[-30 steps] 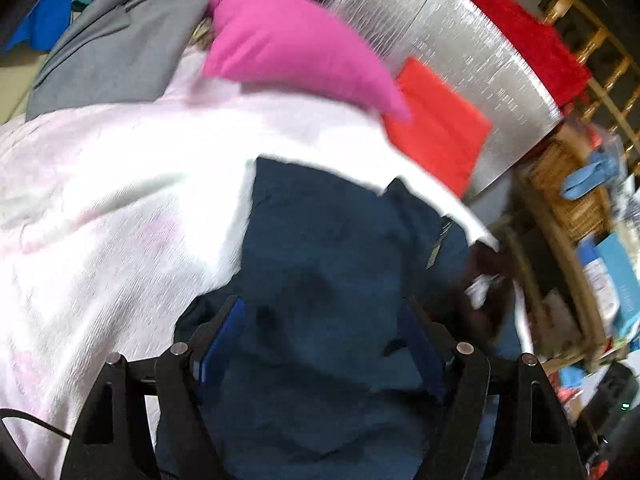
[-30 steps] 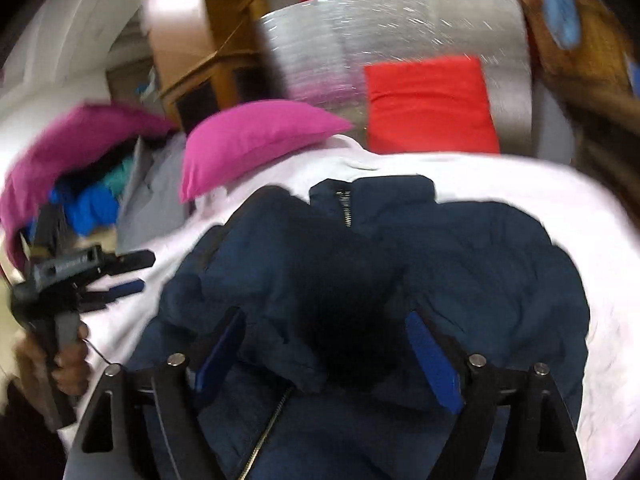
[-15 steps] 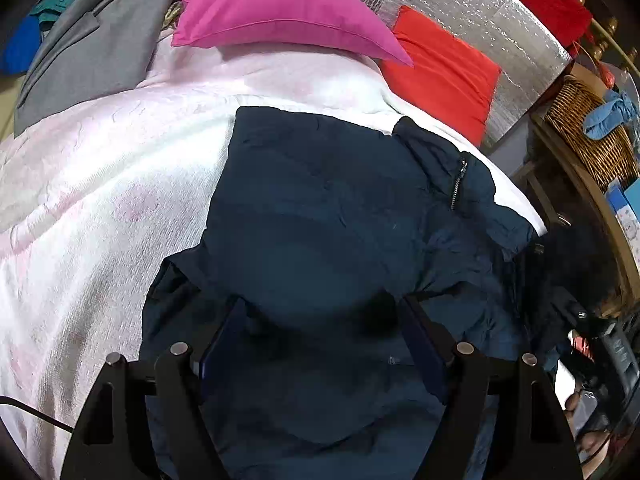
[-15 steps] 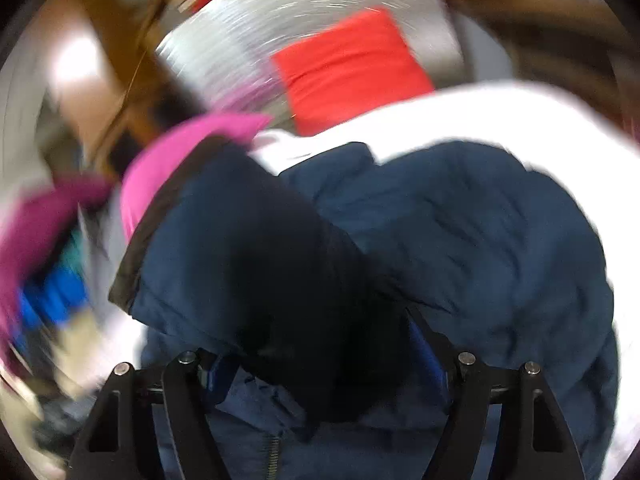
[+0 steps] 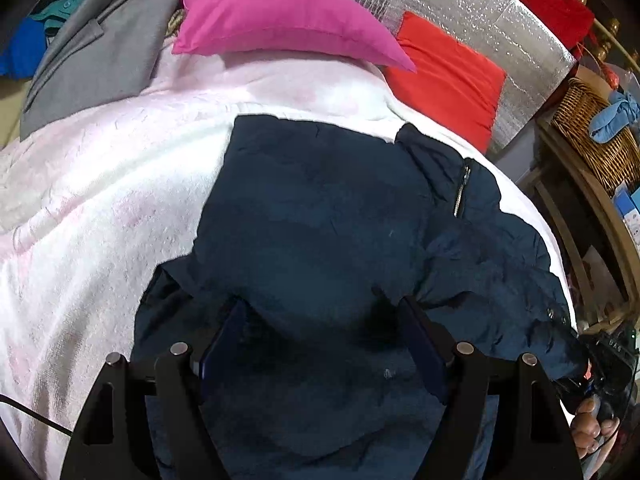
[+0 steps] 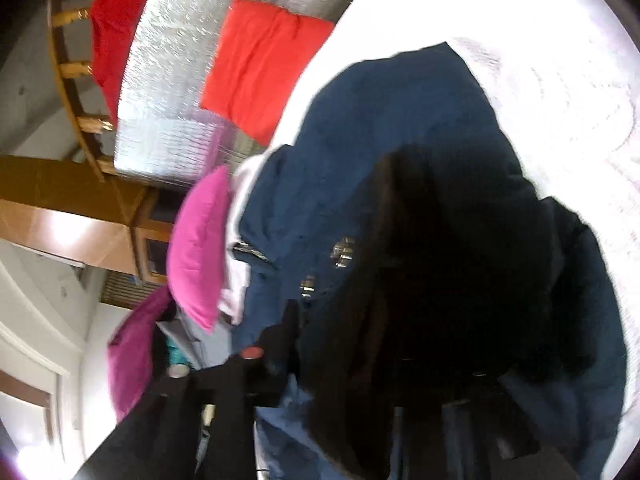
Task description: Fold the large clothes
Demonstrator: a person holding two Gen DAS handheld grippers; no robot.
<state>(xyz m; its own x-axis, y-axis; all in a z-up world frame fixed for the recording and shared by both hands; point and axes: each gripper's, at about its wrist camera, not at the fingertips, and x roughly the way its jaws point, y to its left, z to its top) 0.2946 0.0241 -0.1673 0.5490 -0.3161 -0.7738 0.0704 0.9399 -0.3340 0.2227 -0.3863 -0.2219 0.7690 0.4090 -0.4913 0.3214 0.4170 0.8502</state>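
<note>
- Jacket (image 5: 320, 220): navy, puffy, soft and slippery, lying on the white blanket (image 5: 100, 200); best pinched at a hem or the collar.
- Left gripper (image 5: 320, 344) hovers over it, jaws spread wide, holding nothing.
- Right gripper (image 6: 340, 400) has just closed on a jacket fold and has rolled sideways since a second ago.

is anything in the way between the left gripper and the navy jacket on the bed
Nothing visible. The left gripper hangs open directly over the navy jacket, which lies spread on the white blanket; only jacket fabric shows between its fingers.
</note>
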